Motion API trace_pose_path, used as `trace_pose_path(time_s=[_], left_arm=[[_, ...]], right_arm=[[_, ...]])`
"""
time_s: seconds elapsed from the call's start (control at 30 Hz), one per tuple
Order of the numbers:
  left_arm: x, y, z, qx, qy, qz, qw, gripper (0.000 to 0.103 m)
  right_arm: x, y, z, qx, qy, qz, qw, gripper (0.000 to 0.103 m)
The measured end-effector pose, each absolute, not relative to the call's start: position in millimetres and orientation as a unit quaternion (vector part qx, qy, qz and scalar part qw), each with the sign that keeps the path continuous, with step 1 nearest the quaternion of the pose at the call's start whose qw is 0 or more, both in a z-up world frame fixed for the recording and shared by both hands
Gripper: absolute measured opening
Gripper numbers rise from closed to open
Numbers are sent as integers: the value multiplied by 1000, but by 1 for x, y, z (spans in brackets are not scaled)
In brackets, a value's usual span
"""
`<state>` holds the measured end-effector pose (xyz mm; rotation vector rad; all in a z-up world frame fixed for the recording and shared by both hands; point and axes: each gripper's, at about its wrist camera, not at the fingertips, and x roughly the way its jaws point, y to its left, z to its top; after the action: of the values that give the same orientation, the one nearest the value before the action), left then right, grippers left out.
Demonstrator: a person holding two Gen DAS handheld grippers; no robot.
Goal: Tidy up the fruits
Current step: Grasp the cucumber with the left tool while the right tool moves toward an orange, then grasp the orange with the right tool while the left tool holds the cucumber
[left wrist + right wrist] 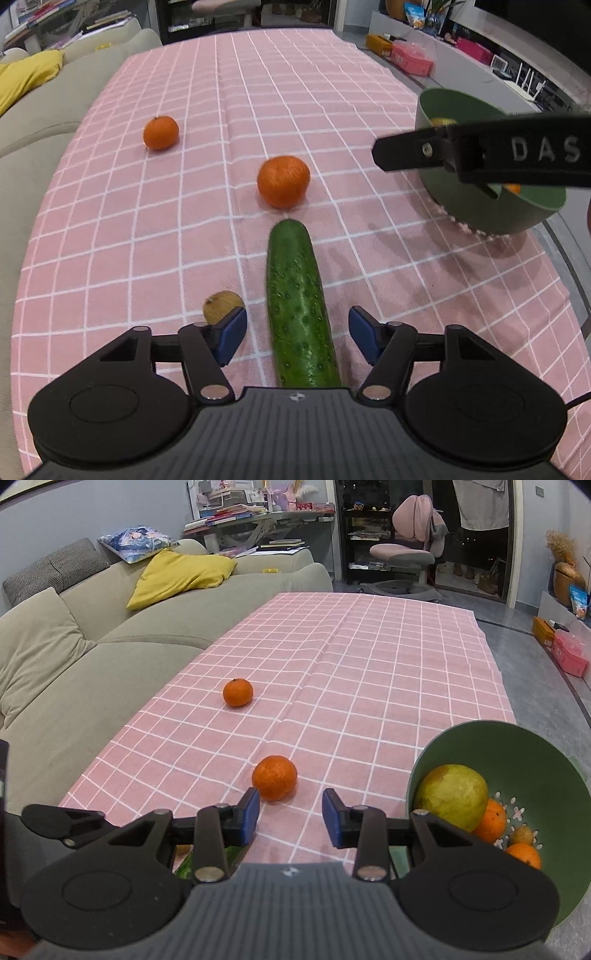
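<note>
A long green cucumber lies lengthwise between the blue pads of my left gripper, which is open, with a gap on each side. A small brown kiwi sits just beyond the left pad. One orange rests past the cucumber's tip and another orange lies farther left. My right gripper is open and empty, just short of the near orange. The green bowl at its right holds a large yellow-green fruit, two oranges and a small brown fruit.
A pink checked cloth covers the table. A beige sofa runs along its left side. The table edge and grey floor are at the right, past the bowl. A finger of the right gripper hangs in front of the bowl.
</note>
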<state>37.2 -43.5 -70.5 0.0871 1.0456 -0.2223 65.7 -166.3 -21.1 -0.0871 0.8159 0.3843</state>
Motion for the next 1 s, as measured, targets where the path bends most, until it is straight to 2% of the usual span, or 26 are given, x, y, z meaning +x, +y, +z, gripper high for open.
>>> trace_pose_path(time_s=[0.1, 0.17, 0.27, 1.0], left_arm=[[38, -49, -79, 51, 507, -107, 854, 68], [39, -52, -84, 58, 512, -105, 851, 55], [36, -52, -86, 64, 503, -98, 857, 44], [-14, 6, -53, 40, 499, -144, 854, 41]], right_arm=[[66, -166, -22, -42, 395, 187, 899, 35], [67, -166, -22, -41, 395, 187, 899, 35], [67, -168, -22, -40, 395, 186, 899, 35], [70, -152, -42, -36, 419, 203, 884, 35]])
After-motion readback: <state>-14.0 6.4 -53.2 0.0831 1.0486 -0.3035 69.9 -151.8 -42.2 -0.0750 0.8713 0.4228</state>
